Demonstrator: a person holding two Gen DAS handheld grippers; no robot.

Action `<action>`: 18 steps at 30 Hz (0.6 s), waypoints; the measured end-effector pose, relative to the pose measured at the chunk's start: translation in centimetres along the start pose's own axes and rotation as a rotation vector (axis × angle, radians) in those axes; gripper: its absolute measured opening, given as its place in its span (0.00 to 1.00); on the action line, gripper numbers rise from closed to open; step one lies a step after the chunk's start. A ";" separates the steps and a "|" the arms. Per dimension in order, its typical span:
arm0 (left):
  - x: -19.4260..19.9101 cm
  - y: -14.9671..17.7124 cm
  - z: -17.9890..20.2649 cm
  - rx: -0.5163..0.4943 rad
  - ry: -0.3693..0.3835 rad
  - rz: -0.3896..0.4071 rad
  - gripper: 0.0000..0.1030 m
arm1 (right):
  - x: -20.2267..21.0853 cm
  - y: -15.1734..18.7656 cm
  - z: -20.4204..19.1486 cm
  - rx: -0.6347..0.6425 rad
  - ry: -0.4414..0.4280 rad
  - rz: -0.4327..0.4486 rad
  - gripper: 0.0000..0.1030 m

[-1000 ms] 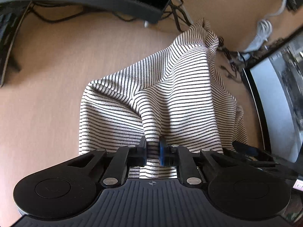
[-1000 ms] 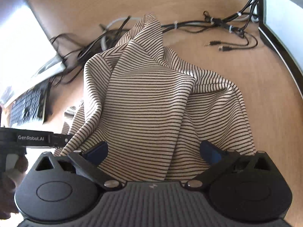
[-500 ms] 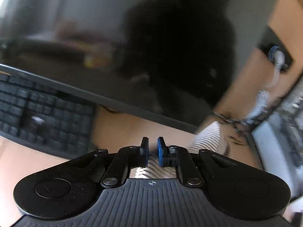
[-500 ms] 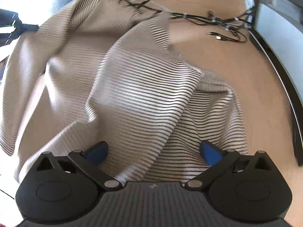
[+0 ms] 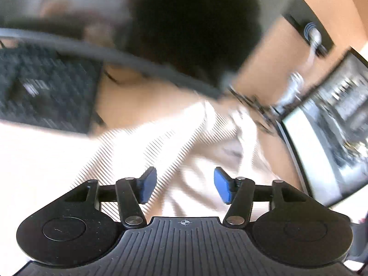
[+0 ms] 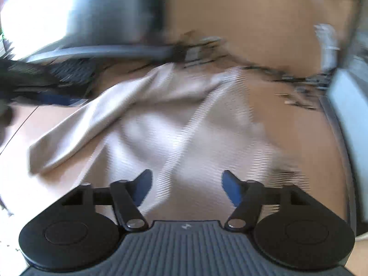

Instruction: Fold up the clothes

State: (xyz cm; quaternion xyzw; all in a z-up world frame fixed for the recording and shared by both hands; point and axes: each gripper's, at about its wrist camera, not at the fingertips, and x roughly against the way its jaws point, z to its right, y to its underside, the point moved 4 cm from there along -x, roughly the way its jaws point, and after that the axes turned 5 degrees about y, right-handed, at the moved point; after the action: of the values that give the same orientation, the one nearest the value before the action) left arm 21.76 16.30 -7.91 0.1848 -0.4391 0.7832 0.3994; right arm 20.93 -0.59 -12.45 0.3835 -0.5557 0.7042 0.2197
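Evidently the left tool (image 5: 185, 188), moments earlier pinching the striped shirt (image 6: 184, 124), was spreading empty while the right tool (image 6: 186, 189) narrowed without gripping, leaving the shirt loose on the bench (image 6: 264, 18), unfolded.

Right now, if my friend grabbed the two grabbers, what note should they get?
Left gripper: jaws opening, nothing pinched.
Right gripper: jaws closing, nothing pinched yet.
The striped top lies rumpled and loose on the wooden desk, below both grippers, near the cables and keyboard.
Done: no neat fold shows.
Left: flatten it, then fold it. Pictures are blurry, so look again before grabbing.
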 end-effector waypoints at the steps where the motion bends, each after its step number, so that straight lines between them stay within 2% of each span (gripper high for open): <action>1: -0.8 0.8 0.4 0.000 0.016 -0.021 0.69 | -0.2 0.3 -1.1 0.056 -0.011 -0.015 0.62; 2: -1.5 1.5 0.8 -0.006 0.025 -0.044 0.70 | -0.5 0.9 -2.0 0.129 0.002 -0.030 0.61; 4: -2.9 2.3 1.2 -0.015 0.034 -0.079 0.70 | -1.2 2.3 -3.5 0.291 0.047 -0.063 0.42; 6: -3.6 3.1 1.7 -0.020 0.052 -0.111 0.71 | -1.0 3.5 -3.5 0.460 0.134 -0.060 0.35; 7: -3.8 3.3 1.9 -0.022 0.062 -0.119 0.71 | -0.5 3.8 -2.8 0.549 0.210 -0.040 0.35; 9: -4.2 3.5 2.3 -0.035 0.080 -0.130 0.76 | 0.7 3.4 -0.5 0.703 0.414 0.019 0.35; 11: -4.7 3.4 3.0 -0.056 0.088 -0.138 0.78 | 1.9 2.0 3.0 0.735 0.617 0.060 0.35; 13: -5.2 3.2 3.6 -0.076 0.094 -0.143 0.81 | 3.3 0.1 7.0 0.647 0.788 0.088 0.35; 14: -5.4 3.1 3.8 -0.083 0.096 -0.140 0.82 | 4.4 -1.0 8.7 0.566 0.830 0.102 0.35; 15: -5.6 3.0 3.9 -0.086 0.101 -0.137 0.82 | 5.5 -1.8 9.6 0.454 0.787 0.117 0.37; 16: -5.8 2.7 4.0 -0.088 0.100 -0.130 0.82 | 6.5 -2.5 10.1 0.346 0.702 0.132 0.37; 18: -6.3 2.2 4.2 -0.092 0.090 -0.110 0.81 | 7.6 -3.5 10.3 0.120 0.445 0.125 0.39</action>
State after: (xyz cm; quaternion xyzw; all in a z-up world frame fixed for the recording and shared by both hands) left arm 23.64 9.22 -10.87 0.1549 -0.4452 0.7466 0.4694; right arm 21.88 -10.25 -3.44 0.1961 -0.4735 0.8153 0.2694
